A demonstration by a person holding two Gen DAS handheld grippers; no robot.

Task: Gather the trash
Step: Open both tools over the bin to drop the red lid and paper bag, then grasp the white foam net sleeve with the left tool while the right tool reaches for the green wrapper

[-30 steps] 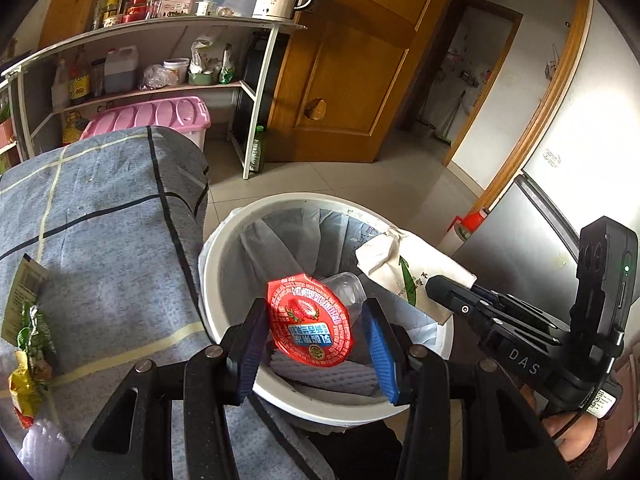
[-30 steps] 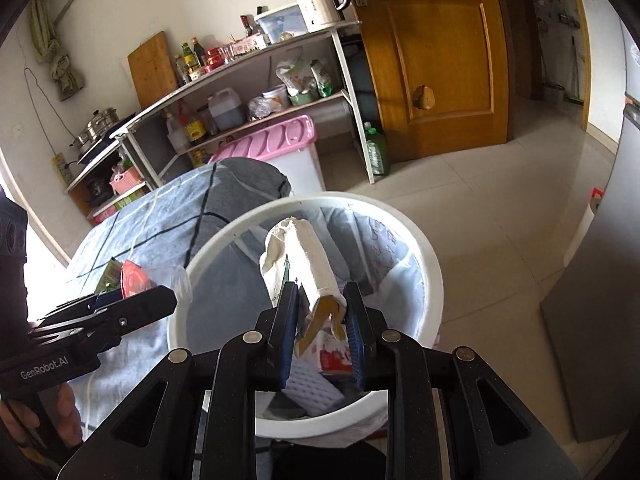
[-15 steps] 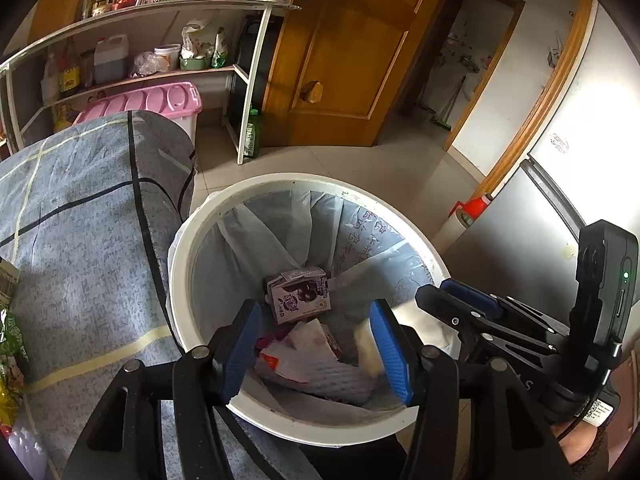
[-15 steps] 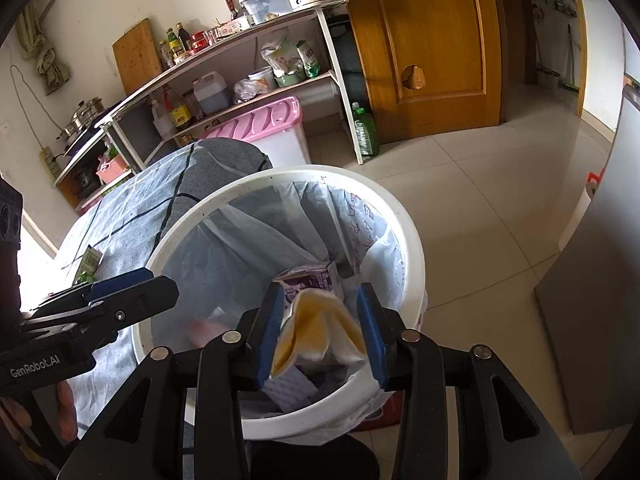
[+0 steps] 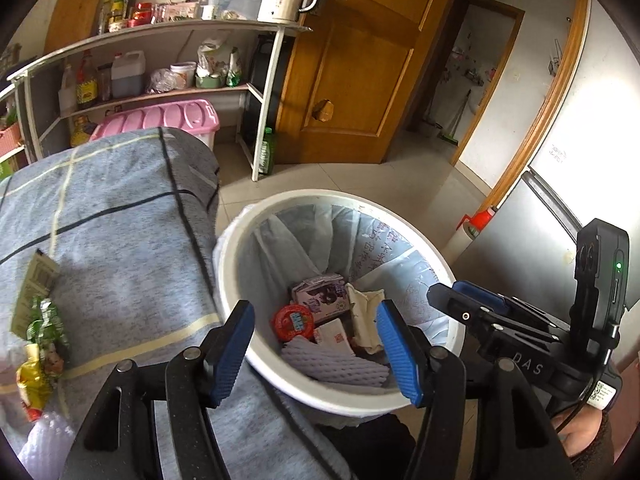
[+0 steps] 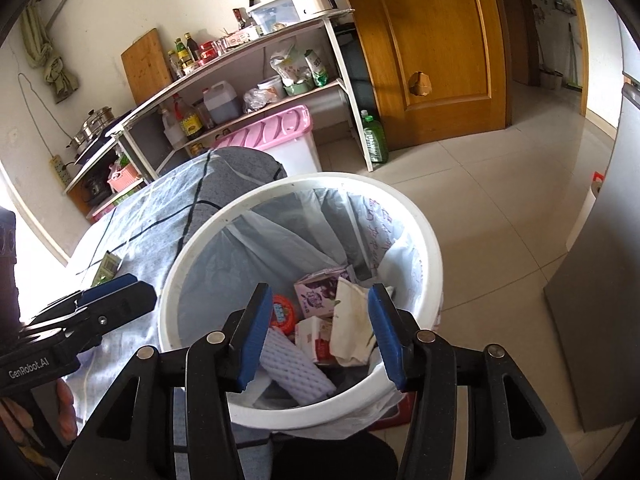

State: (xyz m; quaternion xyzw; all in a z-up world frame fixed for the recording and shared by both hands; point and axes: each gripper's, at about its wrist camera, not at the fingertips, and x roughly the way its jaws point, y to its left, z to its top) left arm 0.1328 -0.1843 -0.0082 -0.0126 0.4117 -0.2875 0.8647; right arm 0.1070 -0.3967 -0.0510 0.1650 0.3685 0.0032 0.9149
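Both your claws are spread apart and hold nothing: left claw (image 5: 316, 344), right claw (image 6: 320, 336). They hang over the one white bin (image 5: 240, 264) at the frame's middle. Inside lie one red lid (image 5: 293, 320), one purple carton (image 5: 320, 296), one paper bag (image 6: 352, 320). Two wrappers (image 5: 38, 320) lie on the worktop (image 5: 120, 232), lower left.

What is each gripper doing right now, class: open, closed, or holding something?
Left gripper: open, holding nothing, above the white bin.
Right gripper: open, holding nothing, above the same bin.

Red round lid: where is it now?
In the white bin, on the trash pile's left side; the red round lid lies beside the purple carton, above the quilted pad. Neither gripper holds it.
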